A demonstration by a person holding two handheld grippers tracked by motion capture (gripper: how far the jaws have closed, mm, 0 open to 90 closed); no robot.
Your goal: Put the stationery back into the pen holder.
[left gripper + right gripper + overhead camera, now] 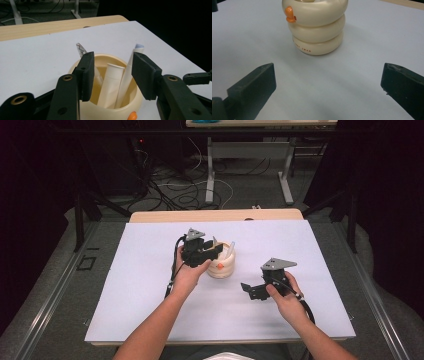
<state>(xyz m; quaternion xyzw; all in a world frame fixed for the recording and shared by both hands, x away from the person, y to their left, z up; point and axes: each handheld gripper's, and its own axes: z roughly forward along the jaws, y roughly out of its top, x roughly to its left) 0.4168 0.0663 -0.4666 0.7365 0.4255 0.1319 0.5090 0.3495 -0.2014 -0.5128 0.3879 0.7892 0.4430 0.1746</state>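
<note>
A cream ribbed cup (221, 265) with a small orange beak (290, 15) stands upright near the middle of the white table cover (140, 285). Inside it lean a short white tube (111, 85), a taller white tube (128, 72) and a clear-tipped stick (80, 48). My left gripper (212, 249) hangs over the cup's mouth. Its jaws stand apart on either side of the short tube, and the pads do not press on it. My right gripper (248, 290) rests low to the right of the cup, open wide, with nothing between its jaws (327, 87).
The white cover lies on a wooden table whose far edge (215, 215) shows bare. Beyond it are floor cables (175, 190) and the metal legs of another table (286, 180). Dark curtains close both sides.
</note>
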